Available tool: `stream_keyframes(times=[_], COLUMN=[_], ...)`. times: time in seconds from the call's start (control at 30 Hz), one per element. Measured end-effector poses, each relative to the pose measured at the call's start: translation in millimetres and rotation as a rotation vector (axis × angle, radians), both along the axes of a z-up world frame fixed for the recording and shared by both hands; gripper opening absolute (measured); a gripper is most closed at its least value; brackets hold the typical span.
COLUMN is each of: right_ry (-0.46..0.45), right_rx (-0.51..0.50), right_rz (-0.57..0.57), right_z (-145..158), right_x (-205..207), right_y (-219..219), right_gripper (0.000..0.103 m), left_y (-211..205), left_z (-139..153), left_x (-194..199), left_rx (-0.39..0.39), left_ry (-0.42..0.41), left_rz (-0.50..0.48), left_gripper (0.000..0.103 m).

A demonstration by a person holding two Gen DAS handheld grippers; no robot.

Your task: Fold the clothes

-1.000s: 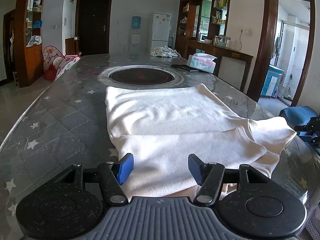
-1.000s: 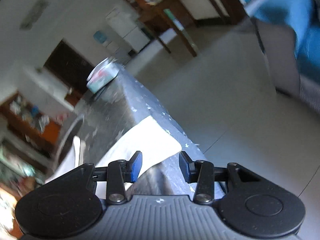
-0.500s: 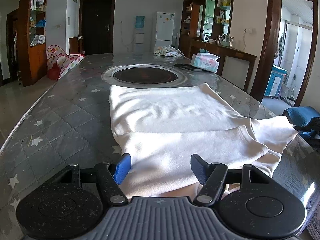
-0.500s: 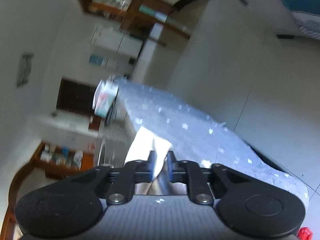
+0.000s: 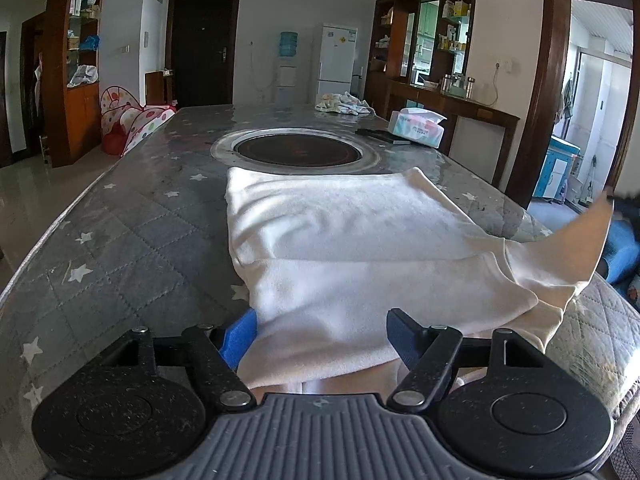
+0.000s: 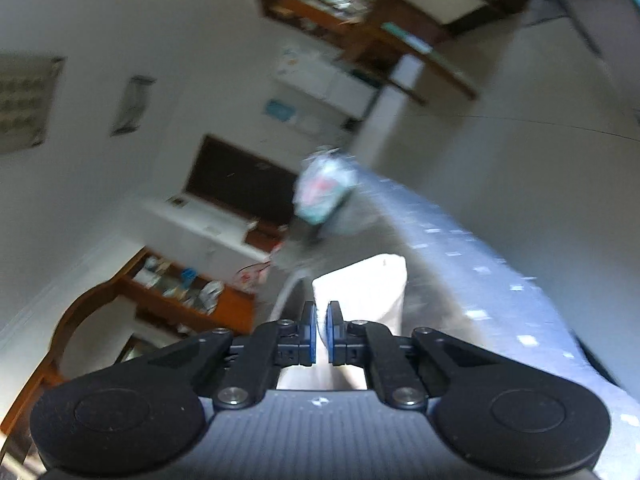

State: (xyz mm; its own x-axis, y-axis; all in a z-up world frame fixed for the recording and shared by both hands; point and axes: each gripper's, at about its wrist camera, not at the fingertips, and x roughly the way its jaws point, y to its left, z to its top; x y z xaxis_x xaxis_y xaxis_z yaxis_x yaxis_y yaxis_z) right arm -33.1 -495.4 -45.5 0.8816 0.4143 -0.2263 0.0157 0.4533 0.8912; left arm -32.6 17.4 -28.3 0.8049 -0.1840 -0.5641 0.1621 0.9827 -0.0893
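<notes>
A cream garment [image 5: 352, 240] lies flat on the grey star-patterned table [image 5: 132, 240], its lower part folded over. My left gripper [image 5: 322, 328] hovers low at the garment's near edge. Its jaws are opening, with cloth lying between the blue fingertips [image 5: 244, 330] but not pinched. In the right wrist view my right gripper [image 6: 320, 320] is shut on a corner of the cream garment [image 6: 368, 284]. That view is tilted and blurred. The left wrist view shows the pinched sleeve end [image 5: 576, 240] raised off the table's right edge.
A round inset hot plate [image 5: 296, 150] sits just beyond the garment. A tissue box [image 5: 418, 128] and a black remote [image 5: 380, 135] lie at the far right, a crumpled cloth [image 5: 344, 104] at the far end. A blue seat [image 5: 620, 252] stands off the right edge.
My right gripper closed onto the garment's corner and rose with it, so the sleeve end now stands up at the right. My left gripper's fingers spread a little wider without moving.
</notes>
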Motion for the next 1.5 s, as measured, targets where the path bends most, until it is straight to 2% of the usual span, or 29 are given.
stream_keyframes(times=[0.2,0.4,0.6,0.83,1.03,1.2,1.23,1.33,1.37,1.43,1.5], right_ry=[-0.113,-0.154,-0.085,0.035,0.083,0.103,0.104,0.078,0.069,0.045,0.023], right_rx=[-0.042,-0.129,-0.187,-0.248,-0.325,-0.389,-0.390,-0.382,-0.380,-0.390,-0.409], right_rz=[0.184,0.396,0.575,0.707,0.799,0.855,0.864,0.875,0.877,0.864,0.838], right_z=[48,69,52,17,3,0,2,10,14,24,34], right_x=[26,59,75,62,50,43,42,35,34,34,34], right_y=[69,155,228,288,316,323,322,313,311,302,290], right_gripper=[0.004,0.004,0.004,0.004,0.005,0.012,0.018,0.023,0.029,0.031,0.031], left_y=[5,15,29,41,46,43,42,39,37,33,28], left_z=[1,4,7,6,6,11,12,16,17,19,20], left_x=[-6,-12,-18,-24,-24,-23,-23,-20,-19,-17,-14], left_rx=[-0.013,-0.033,-0.052,-0.063,-0.073,-0.074,-0.076,-0.080,-0.079,-0.077,-0.075], left_ry=[-0.009,-0.030,-0.046,-0.044,-0.041,-0.056,-0.059,-0.068,-0.072,-0.075,-0.081], left_rz=[0.002,0.021,0.051,0.084,0.108,0.101,0.097,0.080,0.075,0.056,0.033], left_gripper=[0.077,0.077,0.079,0.080,0.082,0.082,0.082,0.082,0.081,0.080,0.074])
